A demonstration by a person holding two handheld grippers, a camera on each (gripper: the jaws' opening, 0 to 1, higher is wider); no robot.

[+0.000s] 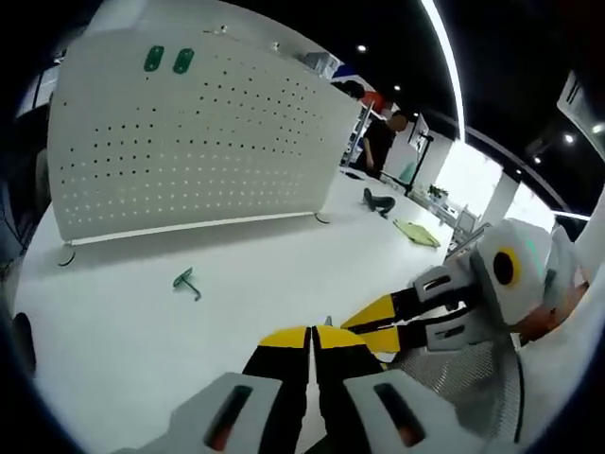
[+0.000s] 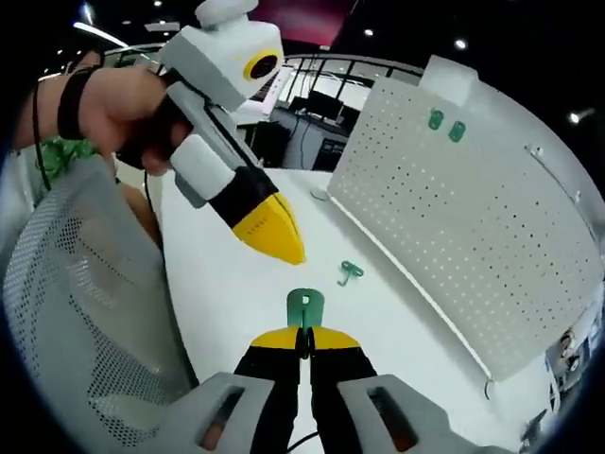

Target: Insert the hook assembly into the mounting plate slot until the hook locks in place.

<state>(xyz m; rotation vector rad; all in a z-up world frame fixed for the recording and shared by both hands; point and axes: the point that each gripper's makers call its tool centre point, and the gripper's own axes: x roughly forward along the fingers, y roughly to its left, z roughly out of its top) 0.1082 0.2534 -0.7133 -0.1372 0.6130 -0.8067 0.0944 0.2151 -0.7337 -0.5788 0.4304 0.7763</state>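
A white perforated mounting plate (image 1: 189, 142) (image 2: 473, 218) stands upright on the white table (image 1: 142, 331), with two green hooks (image 1: 168, 60) (image 2: 446, 125) mounted near its top. One loose green hook (image 1: 186, 281) (image 2: 351, 272) lies on the table in front of the plate. My right gripper (image 2: 304, 333) is shut on a green hook plate (image 2: 304, 306) that sticks up from its yellow tips. It enters the left gripper view from the right (image 1: 364, 326). My left gripper (image 1: 310, 333) is shut with nothing seen between its tips. In the right gripper view it hangs at the left (image 2: 284, 248), held by a hand (image 2: 113, 109).
A grey mesh chair back (image 2: 76, 312) (image 1: 463, 378) stands close beside the table edge. Farther along the table lie a dark object (image 1: 378, 200) and a flat yellow-green item (image 1: 416, 232). A person (image 1: 383, 137) stands in the background beyond the plate.
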